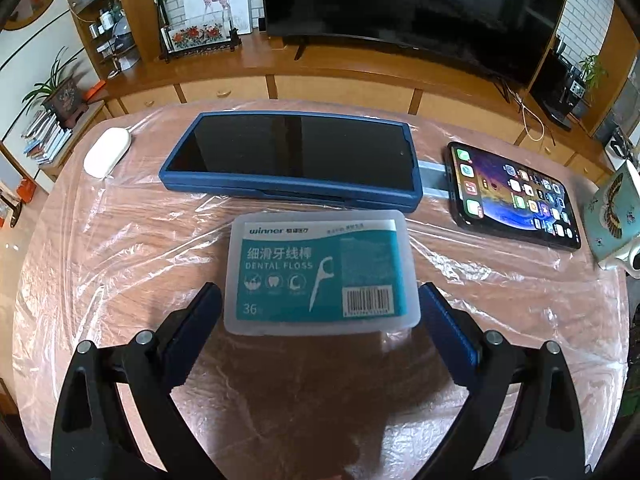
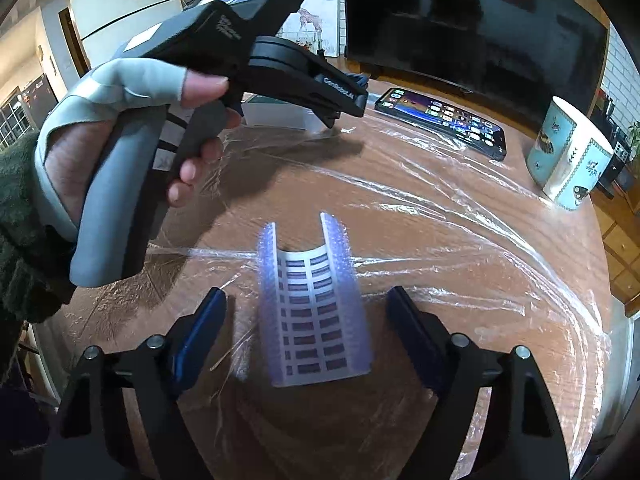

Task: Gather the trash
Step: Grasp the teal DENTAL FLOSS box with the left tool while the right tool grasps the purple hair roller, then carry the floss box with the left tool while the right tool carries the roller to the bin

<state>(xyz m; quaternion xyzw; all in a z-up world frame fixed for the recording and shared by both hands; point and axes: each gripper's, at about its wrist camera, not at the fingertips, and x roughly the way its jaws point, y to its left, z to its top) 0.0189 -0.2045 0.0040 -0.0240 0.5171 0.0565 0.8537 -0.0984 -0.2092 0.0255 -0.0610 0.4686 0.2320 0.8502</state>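
Observation:
A translucent dental floss box (image 1: 322, 272) with a teal label lies flat on the plastic-covered table. My left gripper (image 1: 320, 300) is open, its blue fingertips on either side of the box's near end, apart from it. In the right wrist view, a curled white strip of printed labels (image 2: 314, 308) lies on the table. My right gripper (image 2: 306, 300) is open with the strip between its fingers, not touching. The left gripper body (image 2: 224, 56), held by a gloved hand, shows at upper left of that view, above the floss box (image 2: 276, 114).
A blue case with a dark lid (image 1: 296, 156) lies behind the floss box. A lit phone (image 1: 516, 196) lies to the right, also in the right wrist view (image 2: 444, 120). A white oval object (image 1: 107, 151) lies far left. A patterned cup (image 2: 568, 156) stands right. A TV (image 1: 416, 4) stands behind.

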